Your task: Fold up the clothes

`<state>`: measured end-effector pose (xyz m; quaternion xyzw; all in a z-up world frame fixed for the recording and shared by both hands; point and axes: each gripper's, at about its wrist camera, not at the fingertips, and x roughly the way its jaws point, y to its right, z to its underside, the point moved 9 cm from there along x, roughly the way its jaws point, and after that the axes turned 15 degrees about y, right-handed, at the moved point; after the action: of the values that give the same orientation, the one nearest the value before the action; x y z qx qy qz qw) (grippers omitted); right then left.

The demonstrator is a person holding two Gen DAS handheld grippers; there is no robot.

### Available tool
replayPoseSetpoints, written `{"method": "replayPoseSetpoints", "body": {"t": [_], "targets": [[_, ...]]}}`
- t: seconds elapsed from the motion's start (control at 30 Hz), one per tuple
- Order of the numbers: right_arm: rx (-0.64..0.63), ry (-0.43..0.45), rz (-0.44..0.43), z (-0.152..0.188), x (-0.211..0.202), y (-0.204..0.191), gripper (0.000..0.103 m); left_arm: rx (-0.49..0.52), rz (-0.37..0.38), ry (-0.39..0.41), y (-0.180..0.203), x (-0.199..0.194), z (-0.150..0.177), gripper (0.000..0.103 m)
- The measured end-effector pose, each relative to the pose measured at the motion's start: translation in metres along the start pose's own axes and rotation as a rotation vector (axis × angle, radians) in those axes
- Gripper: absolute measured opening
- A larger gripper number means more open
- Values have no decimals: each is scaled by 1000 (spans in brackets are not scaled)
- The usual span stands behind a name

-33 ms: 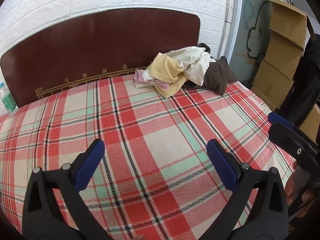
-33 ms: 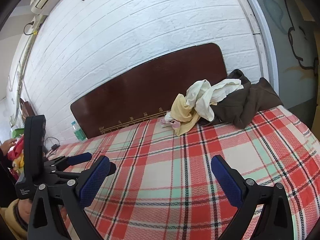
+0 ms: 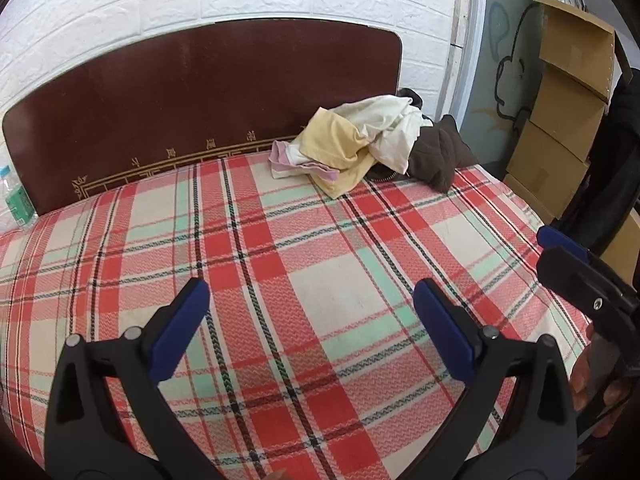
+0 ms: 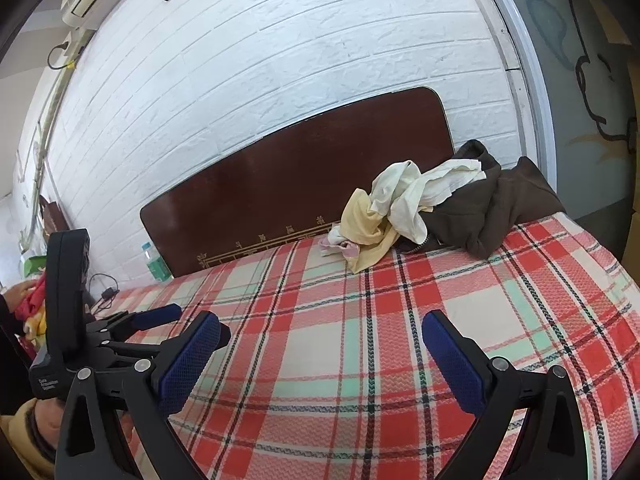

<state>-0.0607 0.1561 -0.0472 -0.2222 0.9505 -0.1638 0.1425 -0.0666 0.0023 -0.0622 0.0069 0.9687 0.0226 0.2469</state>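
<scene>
A heap of clothes (image 3: 360, 140) lies at the far right of the bed by the headboard: a cream garment, a yellow one, a pink one and a dark brown jacket (image 3: 436, 156). The heap also shows in the right wrist view (image 4: 404, 204), with the brown jacket (image 4: 492, 208) to its right. My left gripper (image 3: 312, 320) is open and empty, held over the near part of the plaid bed, far from the heap. My right gripper (image 4: 320, 356) is open and empty too, also over the near part of the bed. Each gripper shows at the edge of the other's view.
The bed has a red, white and green plaid cover (image 3: 280, 264) and a dark brown headboard (image 3: 200, 100) against a white brick wall. A water bottle (image 3: 16, 196) stands at the left of the headboard. Cardboard boxes (image 3: 560, 120) are stacked right of the bed.
</scene>
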Motion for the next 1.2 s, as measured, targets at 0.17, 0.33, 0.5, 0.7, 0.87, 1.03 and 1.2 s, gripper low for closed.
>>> {"method": "replayPoseSetpoints", "body": {"t": [0.17, 0.33, 0.5, 0.7, 0.87, 1.03, 1.2], "targets": [[15, 5, -12, 1, 1, 1, 103, -42, 38, -30, 1, 5, 0, 102], [-35, 24, -3, -6, 1, 5, 103, -25, 29, -4, 8, 0, -9, 102], [-69, 30, 20, -3, 1, 7, 103, -6, -3, 44, 21, 2, 8, 102], [-73, 26, 38, -2, 3, 14, 103, -8, 18, 45, 30, 8, 15, 102], [-68, 18, 48, 2, 6, 18, 103, -30, 35, 28, 35, 14, 22, 102], [-62, 17, 53, 3, 7, 22, 103, -35, 40, 14, 37, 18, 26, 102], [-56, 11, 51, 4, 9, 26, 103, -43, 42, 6, 37, 21, 28, 102]]}}
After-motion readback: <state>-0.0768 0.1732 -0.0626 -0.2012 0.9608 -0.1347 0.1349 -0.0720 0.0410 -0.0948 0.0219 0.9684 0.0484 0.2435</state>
